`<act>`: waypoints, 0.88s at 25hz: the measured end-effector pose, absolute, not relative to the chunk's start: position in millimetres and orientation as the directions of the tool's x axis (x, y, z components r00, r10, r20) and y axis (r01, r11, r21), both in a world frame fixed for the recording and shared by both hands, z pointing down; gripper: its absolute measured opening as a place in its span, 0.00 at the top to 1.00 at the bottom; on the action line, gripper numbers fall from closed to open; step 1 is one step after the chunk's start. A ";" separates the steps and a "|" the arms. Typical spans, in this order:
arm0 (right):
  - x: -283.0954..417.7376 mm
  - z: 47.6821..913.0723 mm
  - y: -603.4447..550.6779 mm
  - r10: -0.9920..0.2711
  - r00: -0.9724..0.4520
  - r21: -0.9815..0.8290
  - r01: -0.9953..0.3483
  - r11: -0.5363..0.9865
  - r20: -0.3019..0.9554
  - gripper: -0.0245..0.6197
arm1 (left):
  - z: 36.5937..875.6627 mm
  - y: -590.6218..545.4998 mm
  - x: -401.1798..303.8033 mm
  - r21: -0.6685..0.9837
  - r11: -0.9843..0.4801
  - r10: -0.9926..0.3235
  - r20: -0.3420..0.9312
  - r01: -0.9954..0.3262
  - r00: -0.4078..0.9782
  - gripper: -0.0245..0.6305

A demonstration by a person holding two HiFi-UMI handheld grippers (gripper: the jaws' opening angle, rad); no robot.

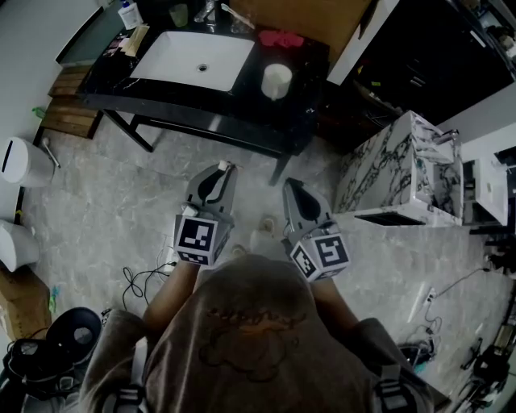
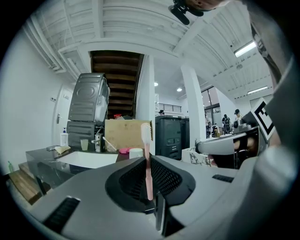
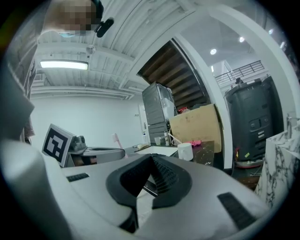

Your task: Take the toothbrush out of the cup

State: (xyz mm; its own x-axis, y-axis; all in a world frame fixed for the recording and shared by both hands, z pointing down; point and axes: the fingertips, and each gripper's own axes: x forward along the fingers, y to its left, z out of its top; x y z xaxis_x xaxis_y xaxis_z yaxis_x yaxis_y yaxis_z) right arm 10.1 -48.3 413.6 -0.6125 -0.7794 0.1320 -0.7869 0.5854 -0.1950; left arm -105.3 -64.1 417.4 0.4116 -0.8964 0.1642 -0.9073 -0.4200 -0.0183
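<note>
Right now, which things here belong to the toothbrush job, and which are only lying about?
Belong to the job:
- pink toothbrush, clamped upright in the left gripper
- white cup on the counter

Lying about:
- pump bottle
- pale green cup
- pink item
- sink basin

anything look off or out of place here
Nothing spilled or damaged. The one odd sight is the pink toothbrush, standing upright, clamped in the left gripper, well away from the white cup on the sink counter. Loose cables trail on the floor.
</note>
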 end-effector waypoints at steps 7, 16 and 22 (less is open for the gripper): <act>19.6 413.3 -25.0 -0.768 -0.626 -0.187 -0.778 0.600 0.140 0.96 | 417.5 -38.7 -91.8 0.005 -0.424 -0.891 0.181 -0.906 0.417 0.91; 30.3 407.5 -24.4 -0.747 -0.655 -0.186 -0.753 0.631 0.116 0.96 | 416.7 -27.5 -79.9 0.001 -0.397 -0.901 0.191 -0.918 0.390 0.91; 29.9 407.9 -23.1 -0.728 -0.677 -0.173 -0.734 0.657 0.109 0.96 | 414.6 -25.6 -76.5 -0.008 -0.387 -0.907 0.184 -0.922 0.379 0.91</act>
State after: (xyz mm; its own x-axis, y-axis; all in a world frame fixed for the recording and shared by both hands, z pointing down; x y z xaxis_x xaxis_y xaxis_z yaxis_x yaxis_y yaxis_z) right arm 29.9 -23.1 407.9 -0.6771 -0.7277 0.1093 -0.7339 0.6568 -0.1733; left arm -76.5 -25.6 414.6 0.3794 -0.9067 0.1842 -0.9219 -0.3874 -0.0082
